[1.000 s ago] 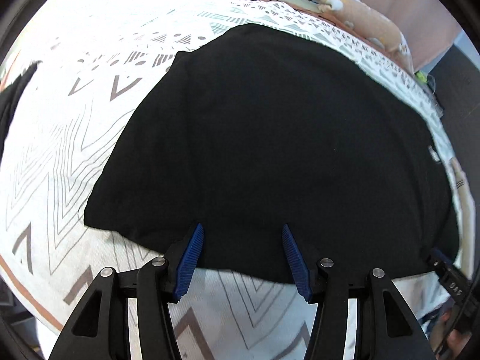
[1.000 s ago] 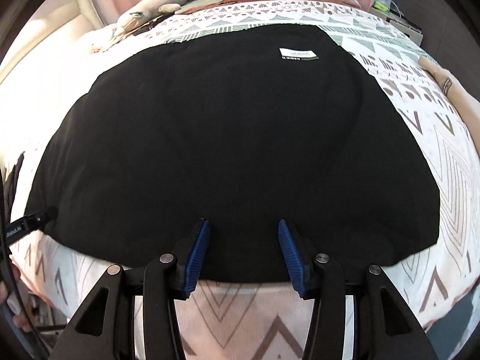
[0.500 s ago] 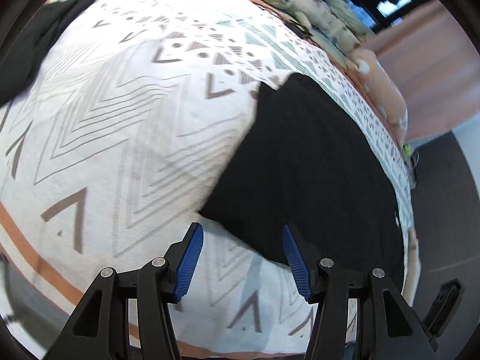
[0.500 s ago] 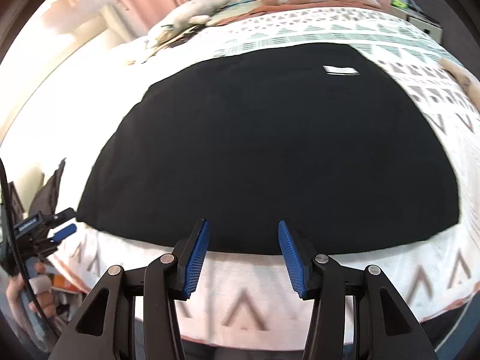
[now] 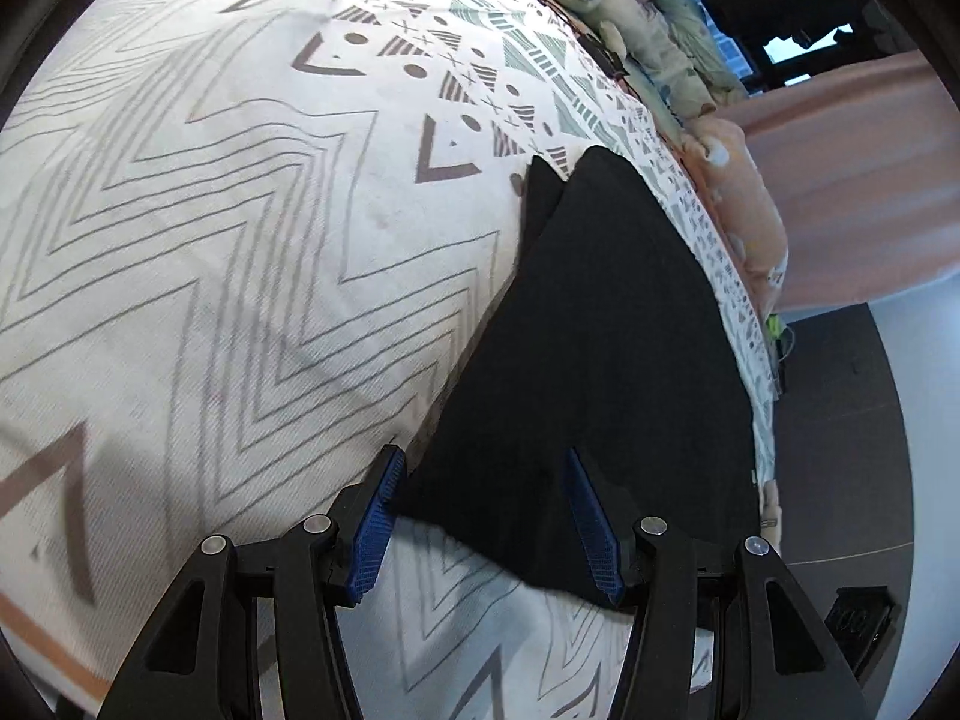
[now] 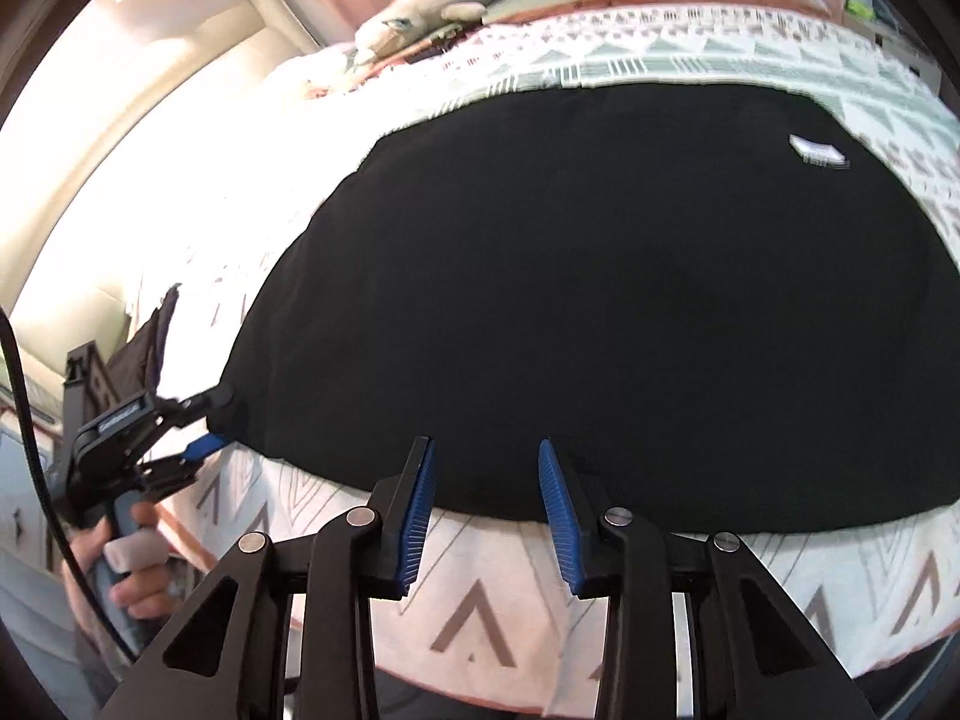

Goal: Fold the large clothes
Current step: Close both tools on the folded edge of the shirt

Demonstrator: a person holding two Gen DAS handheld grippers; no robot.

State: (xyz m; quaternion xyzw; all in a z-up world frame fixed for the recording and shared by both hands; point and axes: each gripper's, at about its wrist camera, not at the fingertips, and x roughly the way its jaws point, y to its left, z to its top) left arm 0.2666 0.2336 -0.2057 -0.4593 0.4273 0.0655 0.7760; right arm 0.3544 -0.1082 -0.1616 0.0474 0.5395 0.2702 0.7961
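Garment [image 6: 600, 300]: lying flat across the bedspread [image 5: 210, 240], black, filling the centre of the right view; in the left view it is running as a narrow wedge from 6 o'clock up towards 1 o'clock.

Left gripper [image 5: 480, 510]: standing spread wide, its blue pads [image 5: 375, 534] straddling the garment's near-left corner; the corner is lying between the jaws, unpinched.

Right gripper [image 6: 486, 498]: also spread wide, hovering at the garment's near hem around 6 o'clock, nothing pinched; whether the tips are touching the cloth is not clear.

Only in the left view: a second layer of cloth peeking out at the garment's far corner near 12 o'clock; a dark window [image 5: 774, 6] at 1 o'clock; a grey floor [image 5: 840, 420] at 3 o'clock.

Only in the right view: a white label [image 6: 819, 151] sitting on the garment at 2 o'clock; the left gripper seen from outside at 9 o'clock, its tips reaching the garment's corner; the hand [image 6: 129, 570] gripping its handle at 8 o'clock; another dark cloth [image 6: 141, 354] lying just behind it.

In both views: plush toys [image 6: 432, 0] lining the bed's far edge near 12 o'clock, with pink curtains [image 5: 852, 168] hanging behind.
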